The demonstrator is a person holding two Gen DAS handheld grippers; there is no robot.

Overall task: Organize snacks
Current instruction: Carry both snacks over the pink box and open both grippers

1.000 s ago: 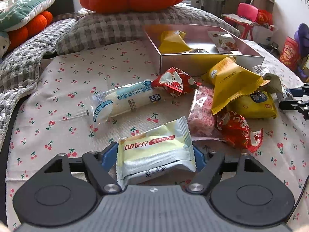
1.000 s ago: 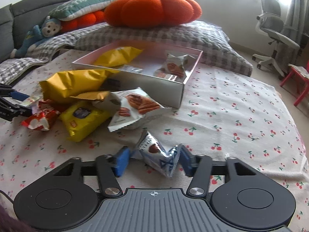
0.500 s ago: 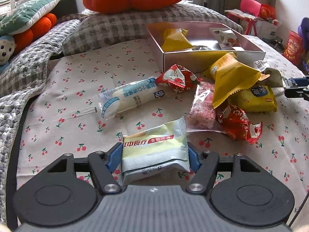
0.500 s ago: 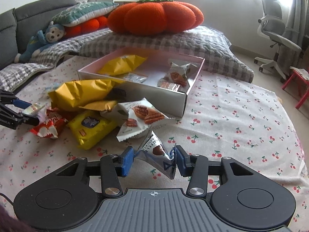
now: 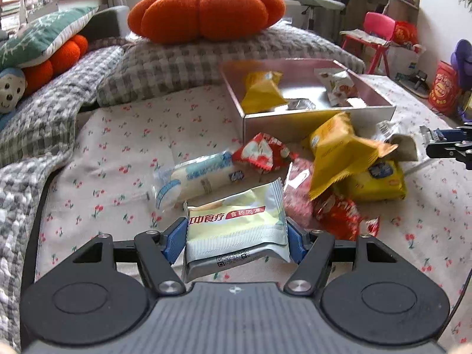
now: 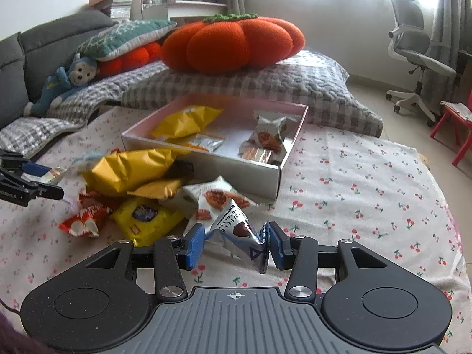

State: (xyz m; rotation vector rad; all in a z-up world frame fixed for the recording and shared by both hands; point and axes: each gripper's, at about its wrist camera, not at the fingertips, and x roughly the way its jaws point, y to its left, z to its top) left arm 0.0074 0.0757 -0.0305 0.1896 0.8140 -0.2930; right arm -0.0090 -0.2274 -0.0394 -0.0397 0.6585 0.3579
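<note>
1. Left wrist view, nearest: the left gripper (image 5: 237,240) has its blue pads pressed on both sides of a pale green packet (image 5: 236,227), which is held above the cherry-print cloth (image 5: 118,135).
2. Just past it lie a blue-and-white roll snack (image 5: 194,177) and a red wrapper (image 5: 264,155), touching each other.
3. To the right is a heap: a pink clear bag (image 5: 298,188), a red crinkled pack (image 5: 339,214), a yellow biscuit pack (image 5: 374,180) and a big yellow bag (image 5: 342,150) leaning on top.
4. Behind the heap, the open box (image 5: 295,122) holds a yellow pouch (image 5: 261,91) and a nut packet (image 5: 337,85).
5. Farthest, an orange pumpkin cushion (image 5: 206,8) sits on a checked pillow (image 5: 183,65).
6. Right wrist view: the right gripper (image 6: 236,243) is clamped on a silver-blue truffle packet (image 6: 239,236), lifted clear of the cloth, near the box's front corner.
</note>
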